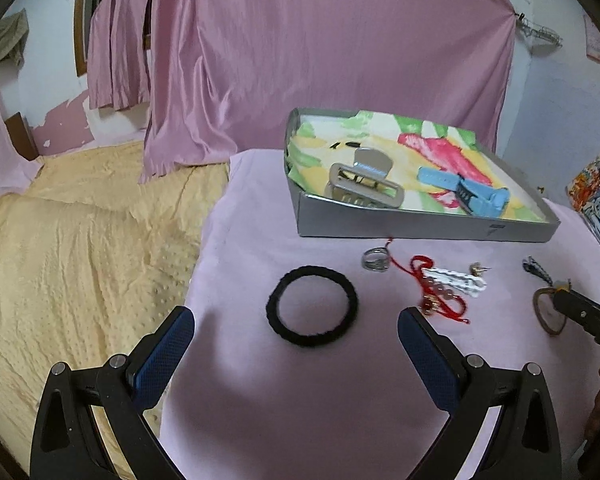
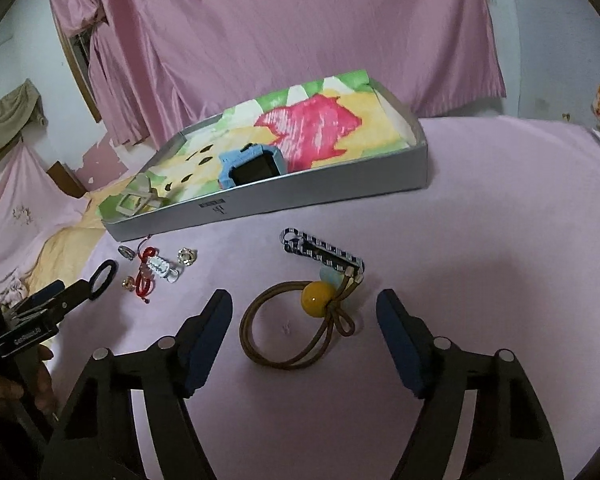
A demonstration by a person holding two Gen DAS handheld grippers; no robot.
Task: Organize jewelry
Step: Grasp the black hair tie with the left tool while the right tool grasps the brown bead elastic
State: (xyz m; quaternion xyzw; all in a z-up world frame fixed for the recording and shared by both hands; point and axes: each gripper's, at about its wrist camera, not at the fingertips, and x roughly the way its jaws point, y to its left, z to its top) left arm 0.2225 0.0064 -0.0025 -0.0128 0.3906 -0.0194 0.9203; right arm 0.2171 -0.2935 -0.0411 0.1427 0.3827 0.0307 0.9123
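Observation:
A black hair tie [image 1: 273,308] lies on the pink cloth just ahead of my left gripper [image 1: 296,314], which is open and empty. Beyond it lie a silver ring [image 1: 374,260], a red string bracelet [image 1: 420,276] and a white clip [image 1: 460,282]. My right gripper [image 2: 304,296] stands open on either side of a brown hair tie with a yellow bead [image 2: 314,300], its pads clear of it. A striped barrette [image 2: 324,254] lies just behind the bead. The silver tray [image 1: 420,224] holds a grey claw clip [image 1: 364,184] and a blue watch [image 1: 464,192].
The pink cloth [image 1: 300,400] ends at the left, where a yellow bedspread [image 1: 80,240] lies lower. Pink curtains [image 1: 320,60] hang behind the tray. A colourful stack [image 1: 596,200] stands at the far right. Two small gold earrings [image 2: 188,256] sit near the bracelet.

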